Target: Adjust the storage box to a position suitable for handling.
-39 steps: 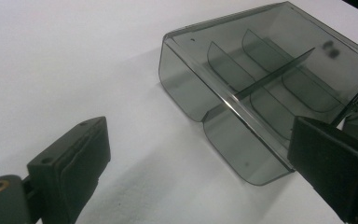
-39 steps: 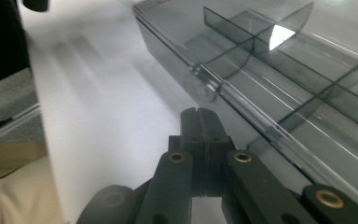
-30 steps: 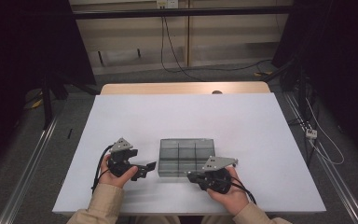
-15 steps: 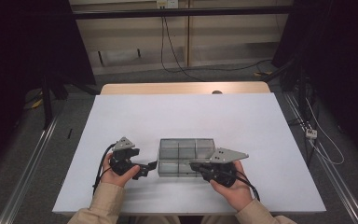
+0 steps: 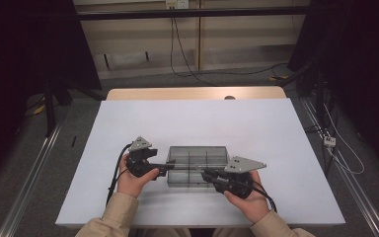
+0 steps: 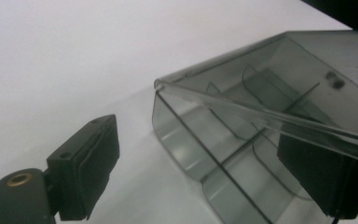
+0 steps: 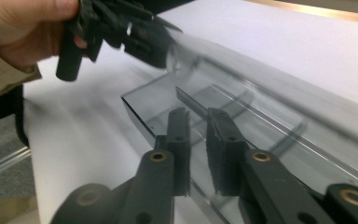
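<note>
A smoky clear compartment box (image 5: 197, 178) lies on the white table (image 5: 197, 123) near its front edge. Its hinged lid (image 6: 261, 114) is raised at the front, and thin dividers show inside. My left gripper (image 5: 164, 169) is open at the box's left end. One jaw stands outside on the table and the other sits under the lid's edge, in the left gripper view (image 6: 207, 177). My right gripper (image 5: 208, 174) is at the front right. Its jaws are nearly together with the box's front wall (image 7: 142, 119) between them, in the right gripper view (image 7: 197, 119). The lid (image 7: 270, 93) is blurred.
The person's hands and tan sleeves (image 5: 121, 212) come in from the bottom edge. A wooden strip (image 5: 192, 93) borders the table's far side. Metal rails (image 5: 34, 168) and floor cables (image 5: 335, 143) flank the table.
The right gripper has swung from a tilted pose to the box's front wall. The lid's front edge has risen. The left gripper has hardly moved.
</note>
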Demonstrator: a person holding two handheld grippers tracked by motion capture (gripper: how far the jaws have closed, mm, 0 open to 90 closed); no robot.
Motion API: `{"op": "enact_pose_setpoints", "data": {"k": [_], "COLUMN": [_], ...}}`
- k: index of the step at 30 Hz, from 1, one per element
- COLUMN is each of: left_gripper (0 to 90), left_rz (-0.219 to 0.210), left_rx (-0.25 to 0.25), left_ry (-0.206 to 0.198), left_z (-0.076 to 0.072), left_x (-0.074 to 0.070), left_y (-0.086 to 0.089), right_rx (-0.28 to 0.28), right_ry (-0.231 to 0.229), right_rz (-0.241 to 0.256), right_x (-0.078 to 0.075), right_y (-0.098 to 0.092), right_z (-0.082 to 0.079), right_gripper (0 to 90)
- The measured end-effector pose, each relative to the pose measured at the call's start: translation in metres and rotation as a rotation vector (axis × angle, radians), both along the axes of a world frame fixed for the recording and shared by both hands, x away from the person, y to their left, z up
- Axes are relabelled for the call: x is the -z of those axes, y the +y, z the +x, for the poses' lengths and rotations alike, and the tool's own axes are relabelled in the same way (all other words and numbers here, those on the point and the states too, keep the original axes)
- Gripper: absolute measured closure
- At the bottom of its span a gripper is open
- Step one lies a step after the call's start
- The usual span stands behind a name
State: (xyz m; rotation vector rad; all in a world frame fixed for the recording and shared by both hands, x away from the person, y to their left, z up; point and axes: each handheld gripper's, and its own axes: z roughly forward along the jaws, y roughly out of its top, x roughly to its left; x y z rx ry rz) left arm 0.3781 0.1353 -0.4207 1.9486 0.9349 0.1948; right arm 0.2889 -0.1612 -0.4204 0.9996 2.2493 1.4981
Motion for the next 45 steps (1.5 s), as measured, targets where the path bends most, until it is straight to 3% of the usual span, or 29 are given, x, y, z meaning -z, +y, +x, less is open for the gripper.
{"op": "enact_pose_setpoints", "data": {"k": [4,8,12,14,23,33,40,45], "left_gripper": [14.6,16.0,19.4,20.2,25.8,34.7,48.1,52.3], "left_rz": [0.004,0.002,-0.008,-0.009,-0.003,0.02,0.011,-0.001], "left_rx": [0.004,0.001,0.001,0.005,0.023,0.025,0.032,0.027], "left_ry": [-0.014,-0.015,-0.026,-0.026,-0.036,-0.038,-0.035,-0.037], "left_z": [0.003,0.006,0.009,0.012,0.02,0.025,0.028,0.029], "left_x": [-0.002,-0.002,-0.005,-0.005,-0.006,-0.007,-0.006,-0.007], "left_y": [-0.002,-0.002,-0.002,-0.004,-0.009,-0.014,-0.017,-0.018], "right_rx": [0.066,0.166,0.267,0.277,0.25,0.219,0.22,0.225], "right_ry": [0.005,-0.006,-0.009,-0.013,-0.055,-0.073,-0.074,-0.075], "right_rz": [-0.028,-0.02,-0.024,-0.018,-0.021,-0.024,-0.021,-0.014], "right_x": [0.003,0.004,0.004,0.004,0.003,0.001,0.003,0.004], "right_y": [-0.013,-0.031,-0.05,-0.052,-0.045,-0.04,-0.038,-0.036], "right_z": [0.001,0.007,0.016,0.019,0.046,0.056,0.063,0.067], "right_gripper": [63.4,47.9,41.6,41.5,42.1,49.0,51.3,52.0]}}
